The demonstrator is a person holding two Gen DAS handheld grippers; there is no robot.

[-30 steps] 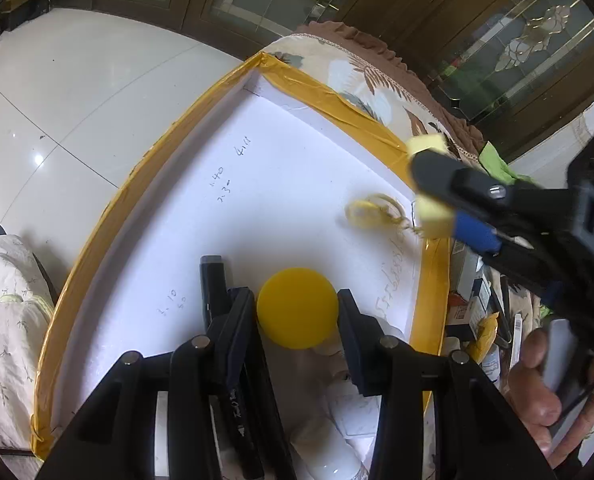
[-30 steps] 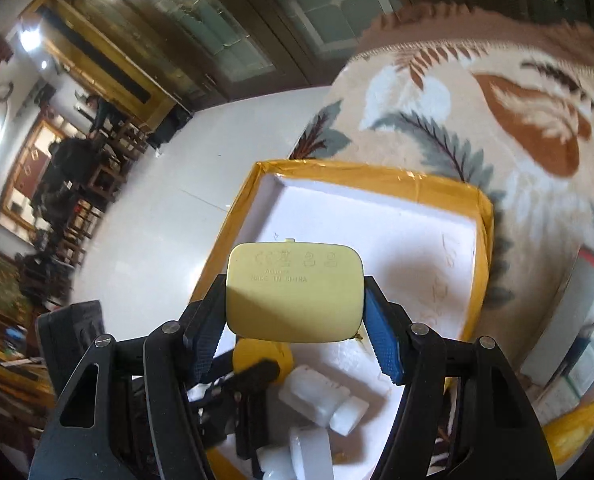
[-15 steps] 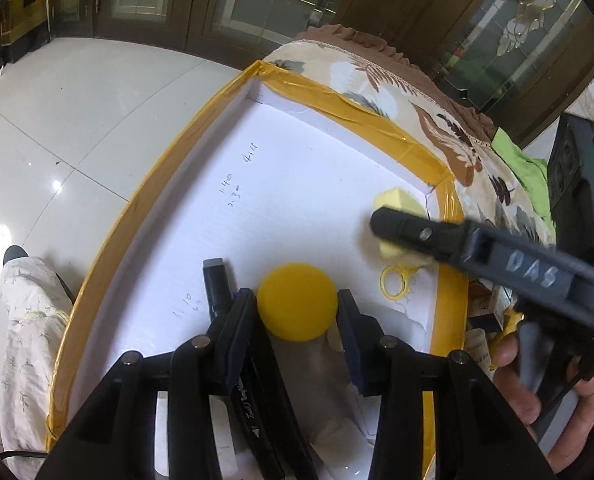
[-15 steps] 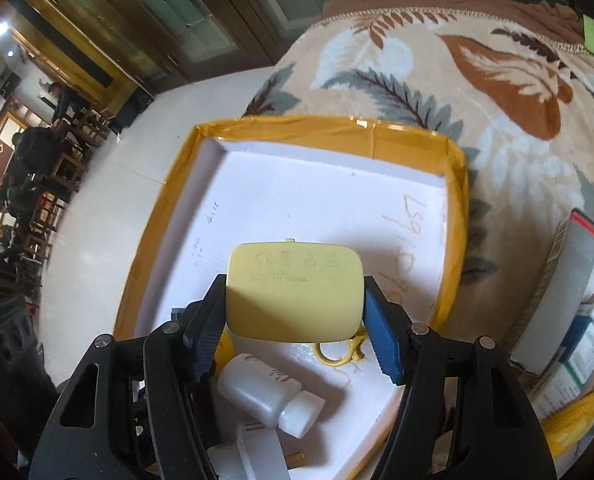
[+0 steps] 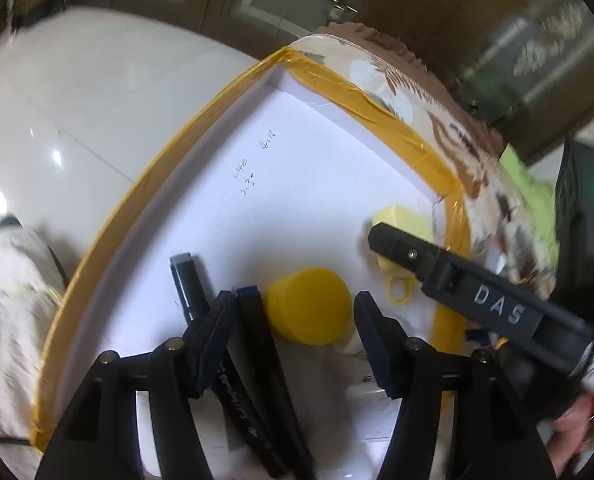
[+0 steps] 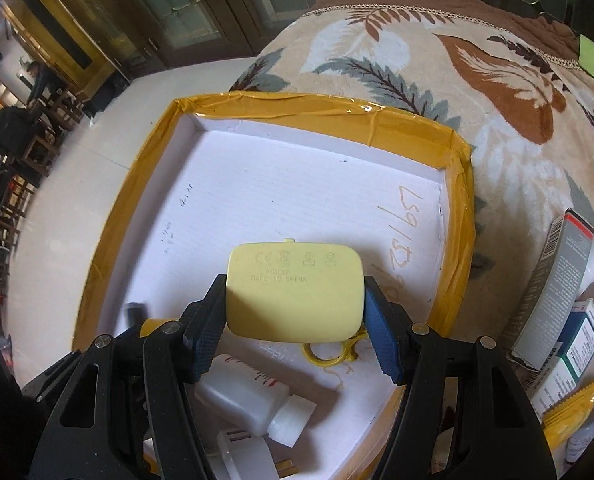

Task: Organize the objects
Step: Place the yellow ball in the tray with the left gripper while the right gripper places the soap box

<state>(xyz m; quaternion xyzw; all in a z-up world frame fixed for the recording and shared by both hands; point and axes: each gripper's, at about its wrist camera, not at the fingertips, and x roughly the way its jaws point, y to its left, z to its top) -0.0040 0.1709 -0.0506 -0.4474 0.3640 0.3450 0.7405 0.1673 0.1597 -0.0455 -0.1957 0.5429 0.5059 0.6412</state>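
A white tray with a yellow taped rim (image 5: 217,96) (image 6: 281,104) lies on a leaf-patterned cloth. My left gripper (image 5: 305,320) is open, its fingers apart on either side of a yellow round cap (image 5: 309,310) that rests on the tray floor, with a gap on both sides. Black markers (image 5: 189,280) lie beside its left finger. My right gripper (image 6: 295,312) is shut on a pale yellow flat case (image 6: 295,288) with a yellow ring (image 6: 329,354) hanging below, low over the tray's right side. It shows in the left wrist view (image 5: 401,220).
A white bottle (image 6: 253,396) and a white plug (image 6: 249,456) lie in the tray's near end. Boxes and packets (image 6: 565,300) stand on the cloth right of the tray. White floor tiles (image 5: 77,100) lie beyond the tray's left rim.
My left gripper has opened and let go of the yellow cap, which now rests on the tray. My right gripper has come lower over the tray with the yellow case.
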